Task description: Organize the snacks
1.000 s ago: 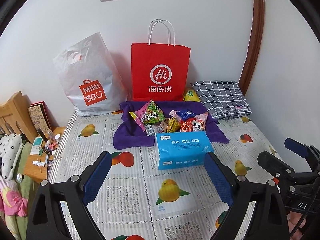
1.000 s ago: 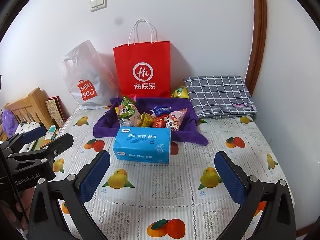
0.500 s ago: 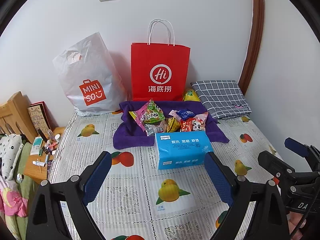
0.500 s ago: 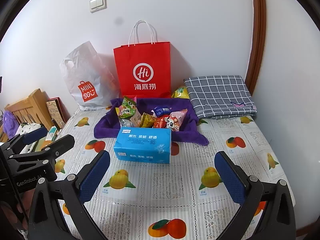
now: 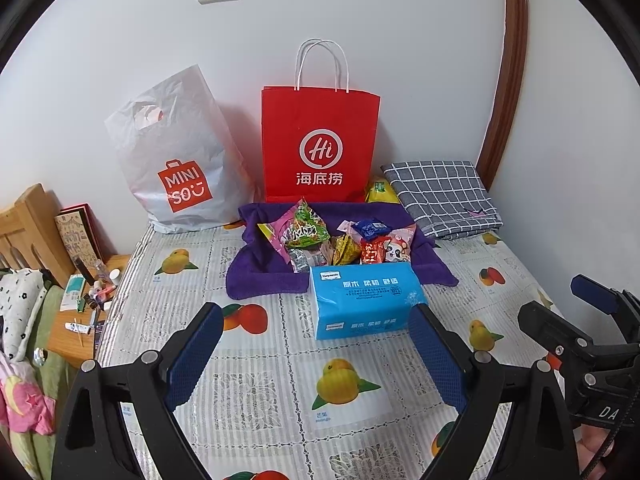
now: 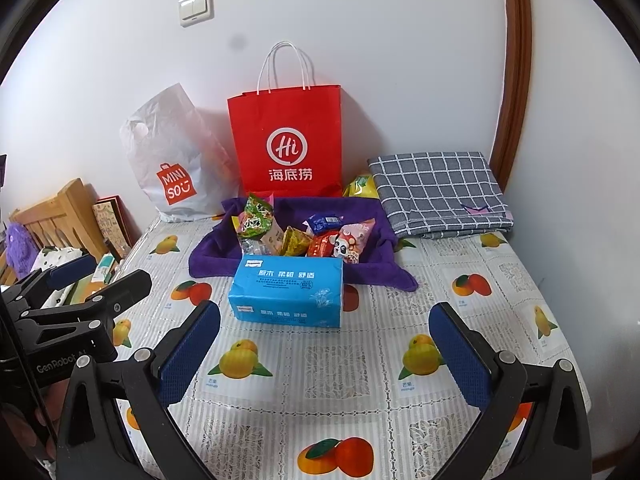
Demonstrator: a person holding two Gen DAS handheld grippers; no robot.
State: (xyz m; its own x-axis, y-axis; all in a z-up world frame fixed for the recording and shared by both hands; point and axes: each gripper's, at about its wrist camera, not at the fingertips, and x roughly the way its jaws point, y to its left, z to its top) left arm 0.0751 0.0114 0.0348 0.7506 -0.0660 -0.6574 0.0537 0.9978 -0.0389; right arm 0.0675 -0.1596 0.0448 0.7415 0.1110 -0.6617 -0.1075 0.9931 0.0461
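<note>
Several snack packets (image 5: pixel 332 238) (image 6: pixel 304 236) lie piled on a purple cloth (image 5: pixel 260 276) (image 6: pixel 216 256) at the back of a fruit-print table (image 5: pixel 256 368) (image 6: pixel 340 364). A blue tissue pack (image 5: pixel 366 300) (image 6: pixel 288 292) lies just in front of them. A red paper bag (image 5: pixel 320 144) (image 6: pixel 286 140) and a white MINISO plastic bag (image 5: pixel 176 160) (image 6: pixel 172 160) stand against the wall behind. My left gripper (image 5: pixel 316 350) is open and empty, short of the tissue pack. My right gripper (image 6: pixel 324 354) is open and empty, also short of it.
A folded grey checked cloth (image 5: pixel 444 196) (image 6: pixel 440 192) lies at the back right, with a yellow packet (image 5: pixel 380 192) (image 6: pixel 362 188) beside the red bag. A wooden side table with small items (image 5: pixel 88 300) stands left of the table. Wall bounds the back and right.
Both views have shifted very slightly; the grippers stay open and nothing on the table has moved.
</note>
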